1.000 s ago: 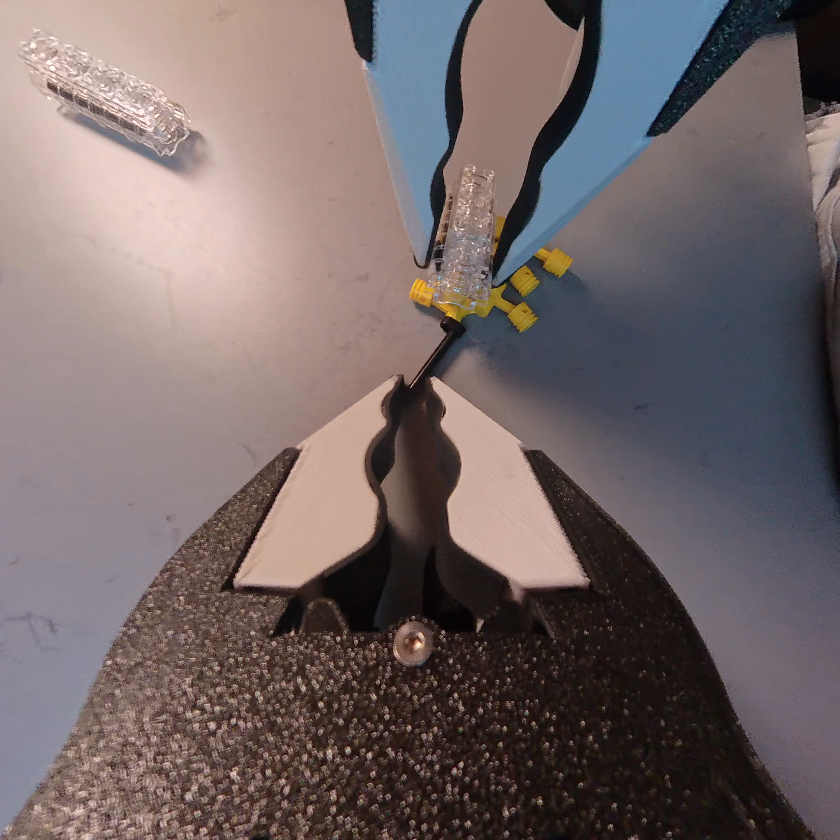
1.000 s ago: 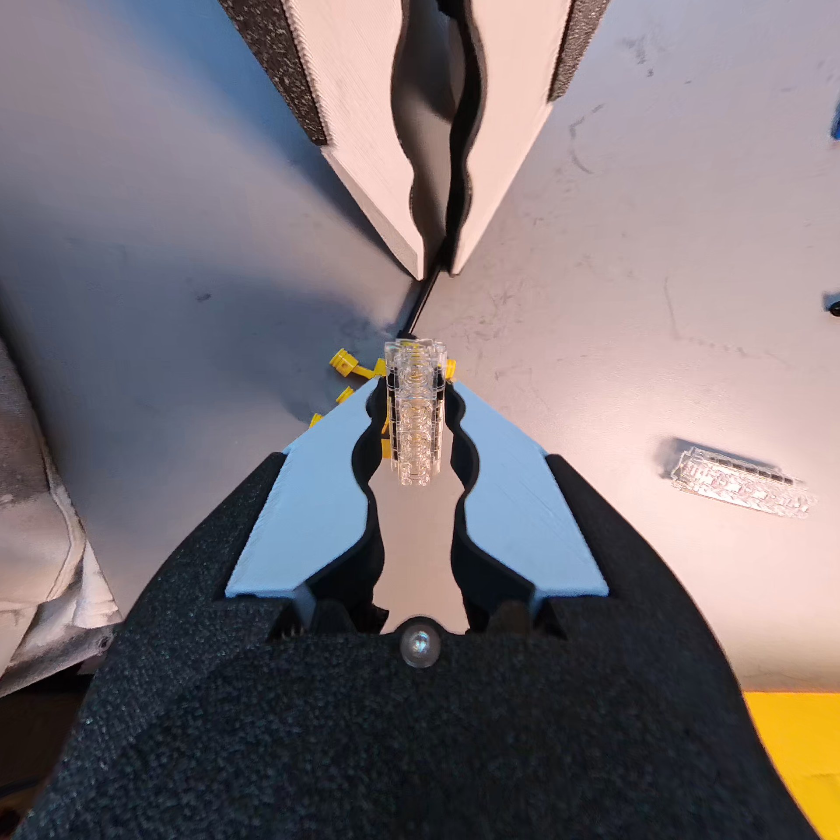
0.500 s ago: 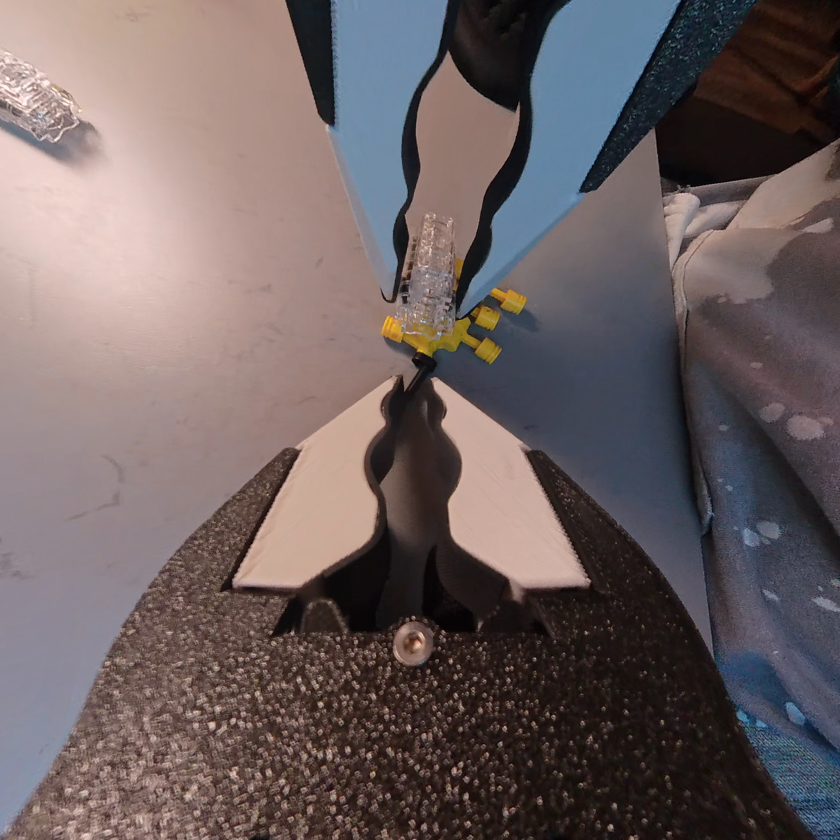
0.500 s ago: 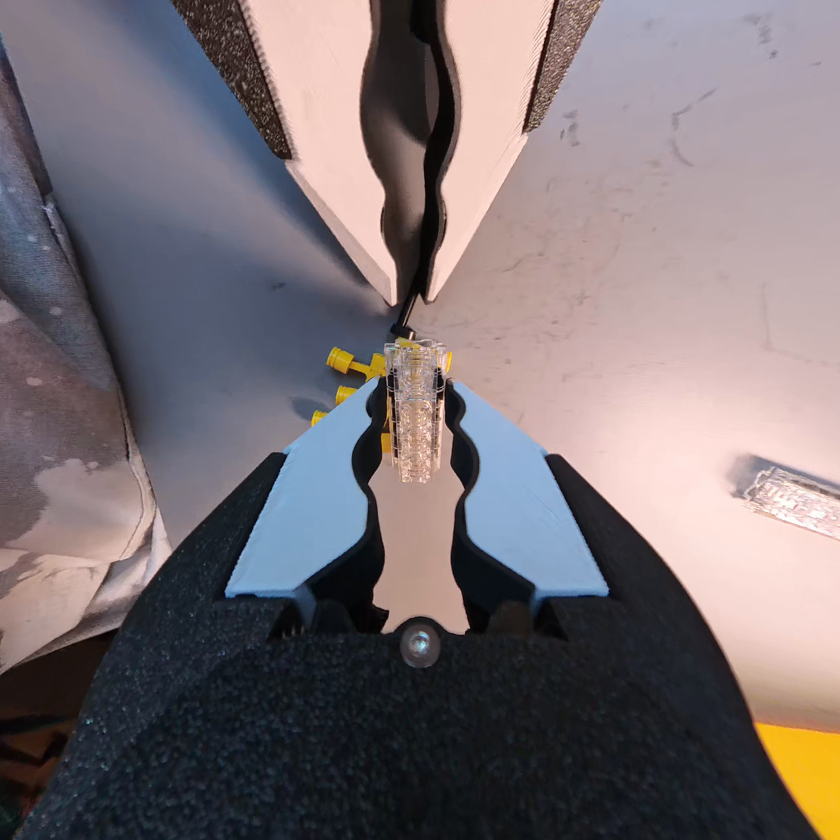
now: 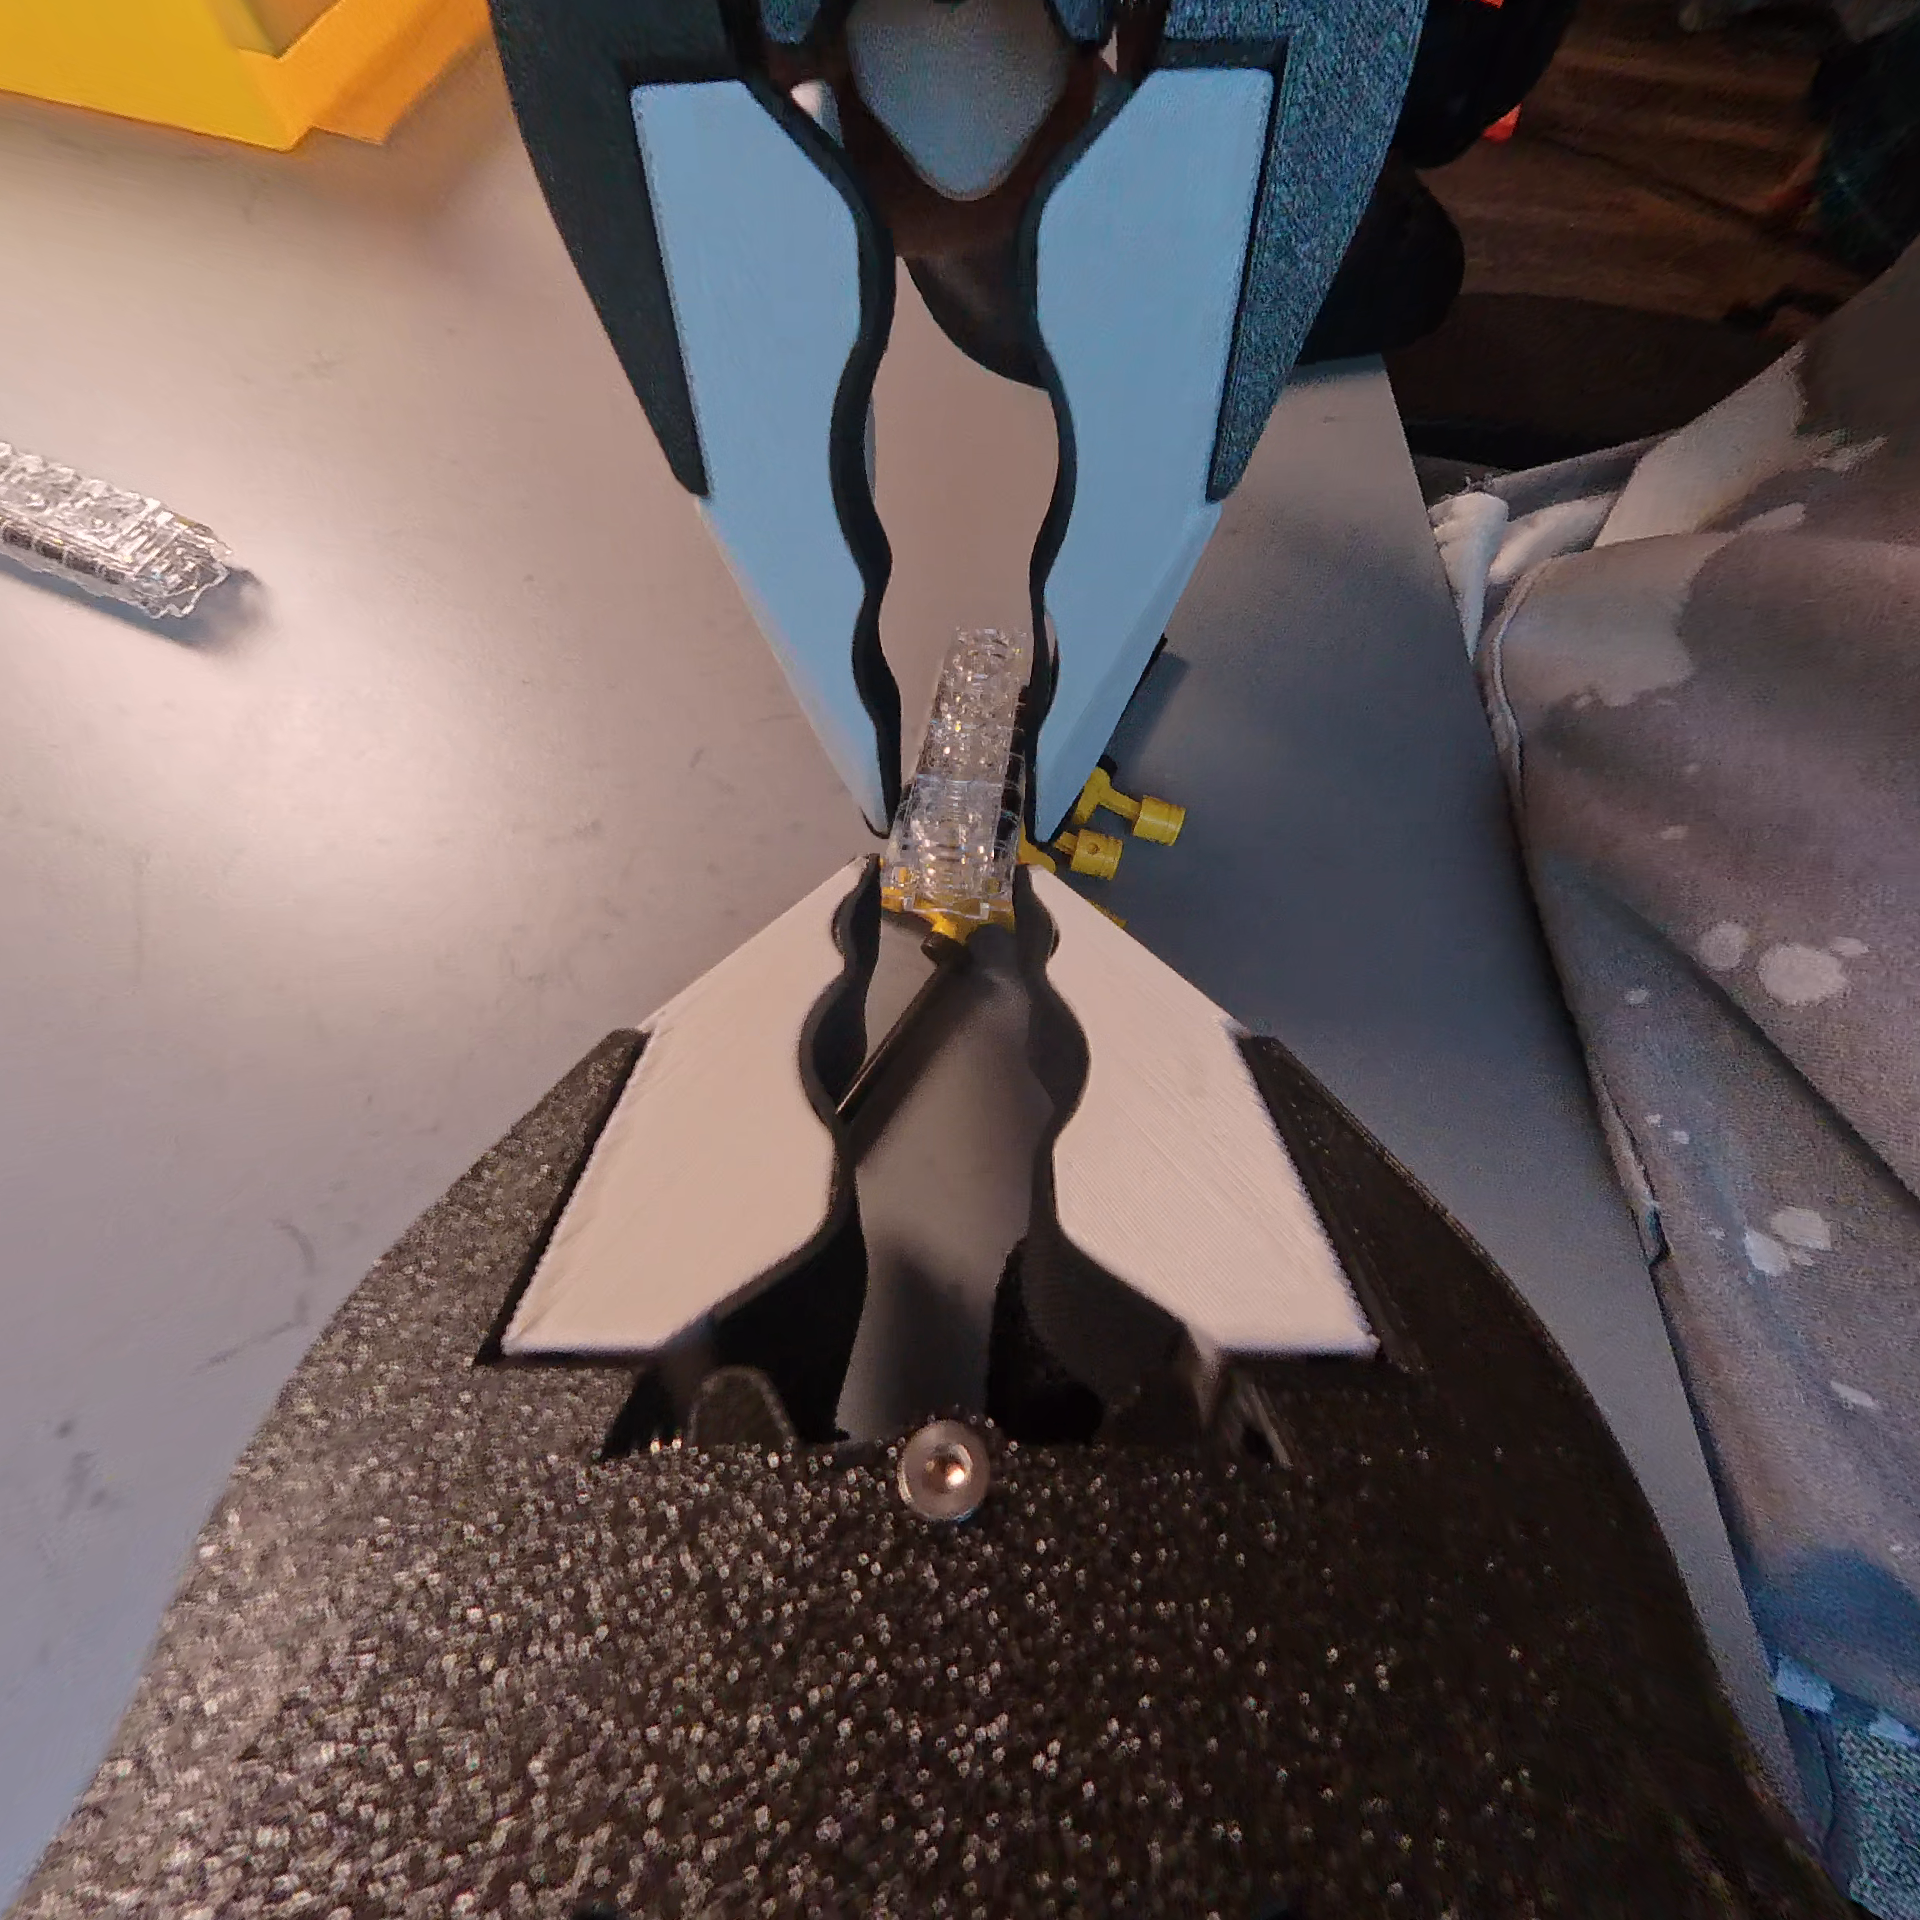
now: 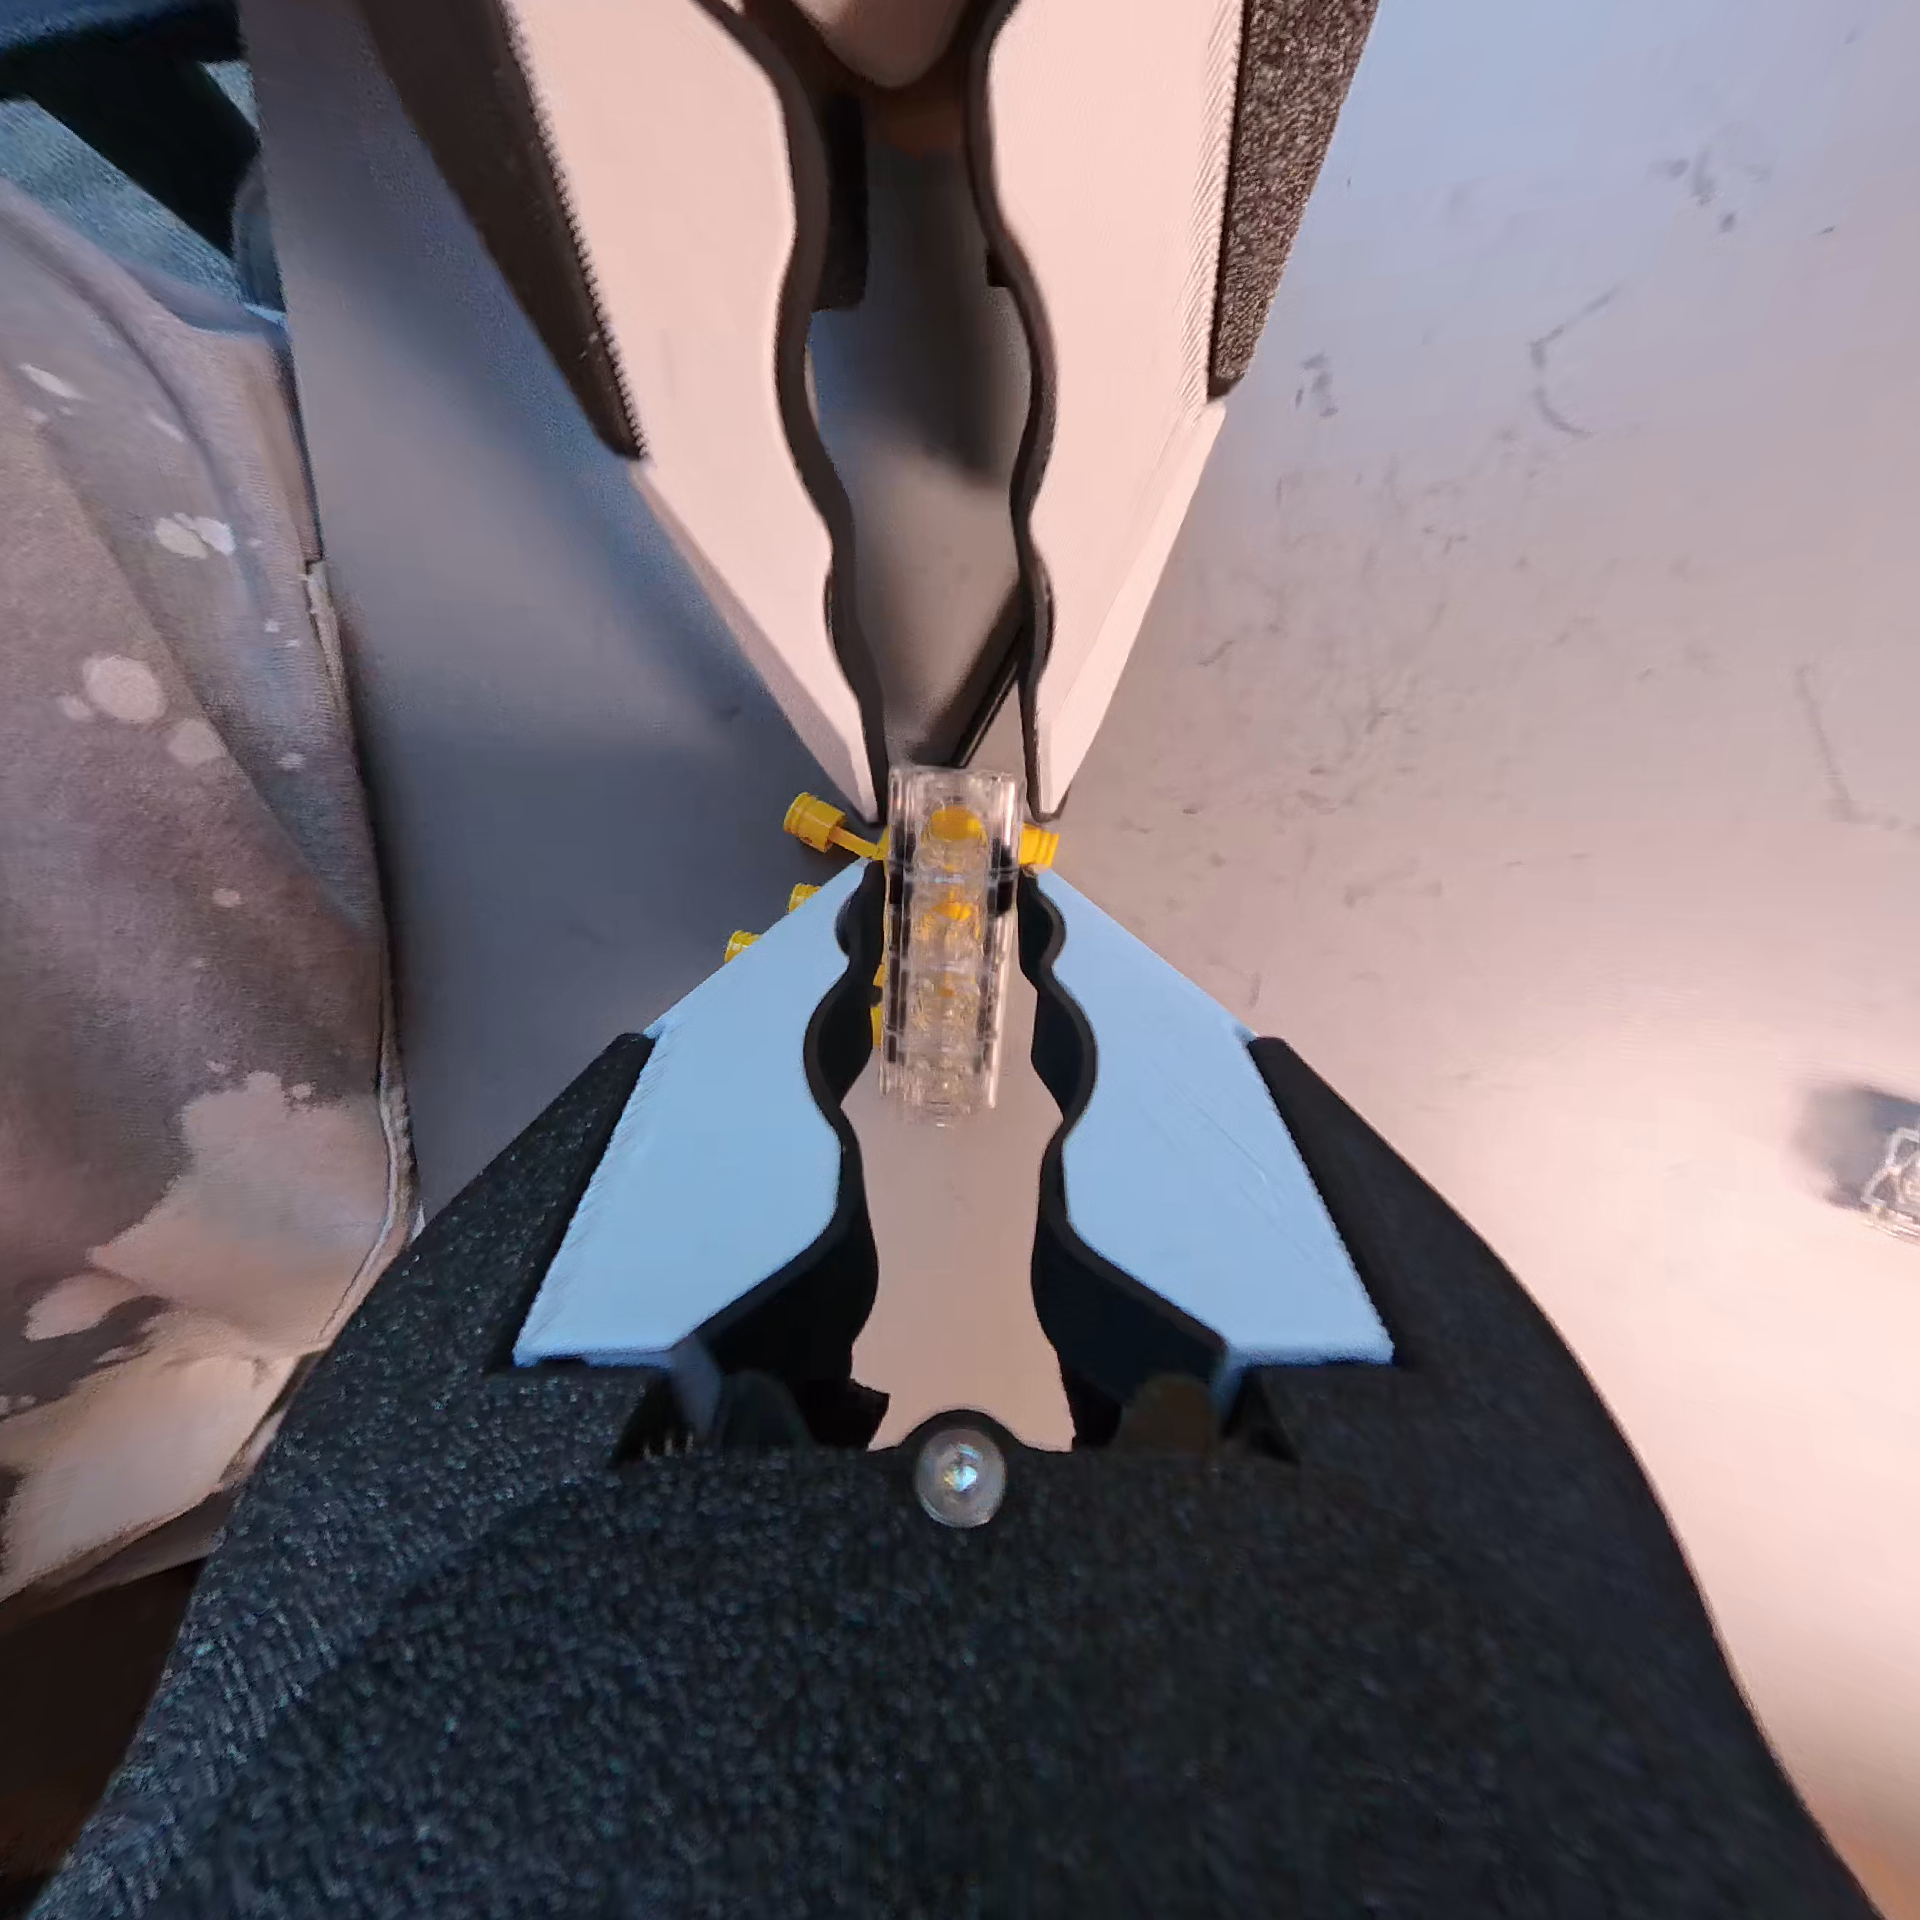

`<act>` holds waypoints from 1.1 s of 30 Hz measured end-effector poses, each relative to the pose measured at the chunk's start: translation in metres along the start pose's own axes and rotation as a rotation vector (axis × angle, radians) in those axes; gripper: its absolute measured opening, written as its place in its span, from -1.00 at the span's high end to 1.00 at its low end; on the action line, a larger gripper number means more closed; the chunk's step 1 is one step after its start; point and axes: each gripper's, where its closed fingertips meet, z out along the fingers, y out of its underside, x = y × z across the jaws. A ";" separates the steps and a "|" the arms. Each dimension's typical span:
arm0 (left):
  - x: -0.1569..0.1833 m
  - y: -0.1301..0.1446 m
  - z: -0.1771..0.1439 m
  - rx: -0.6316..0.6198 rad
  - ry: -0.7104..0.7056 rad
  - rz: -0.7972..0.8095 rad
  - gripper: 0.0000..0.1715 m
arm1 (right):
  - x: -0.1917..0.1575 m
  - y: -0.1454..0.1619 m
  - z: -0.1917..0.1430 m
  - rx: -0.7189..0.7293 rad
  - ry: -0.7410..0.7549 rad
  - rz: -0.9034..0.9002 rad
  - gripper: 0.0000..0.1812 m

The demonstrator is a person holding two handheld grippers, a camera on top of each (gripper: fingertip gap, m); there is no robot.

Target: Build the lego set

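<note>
My right gripper (image 6: 945,883), with blue fingers, is shut on a clear brick (image 6: 945,987) that has yellow pin pieces (image 6: 816,816) joined to its underside. It holds them just above the grey table (image 6: 1455,727). My left gripper (image 5: 951,883), with white fingers, faces it tip to tip and is open. Its tips flank the near end of the clear brick (image 5: 966,790). A thin black axle (image 5: 894,1039) runs slantwise from the yellow pieces (image 5: 1127,826) back between the left fingers. The right gripper also shows in the left wrist view (image 5: 961,821).
A second clear brick (image 5: 99,530) lies on the table to the left; its edge also shows in the right wrist view (image 6: 1891,1195). A yellow bin (image 5: 239,73) stands at the far left. A mottled grey cloth (image 5: 1714,935) lies past the table's edge. Both grippers' tips are close together, under 4 cm apart.
My left gripper has opened and moved forward, so its tips now flank the clear brick and the axle lies loose between its fingers. The two grippers have come closer together.
</note>
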 end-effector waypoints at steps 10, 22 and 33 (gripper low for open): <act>0.000 0.005 -0.007 0.009 0.033 0.072 0.71 | -0.006 0.001 -0.006 0.284 0.065 0.003 0.67; -0.006 0.019 -0.004 -0.059 0.008 0.126 0.71 | 0.002 -0.004 -0.003 0.256 0.319 0.100 0.82; -0.010 0.023 -0.001 -0.089 -0.015 0.137 0.71 | -0.002 -0.005 -0.002 0.342 0.286 0.177 0.64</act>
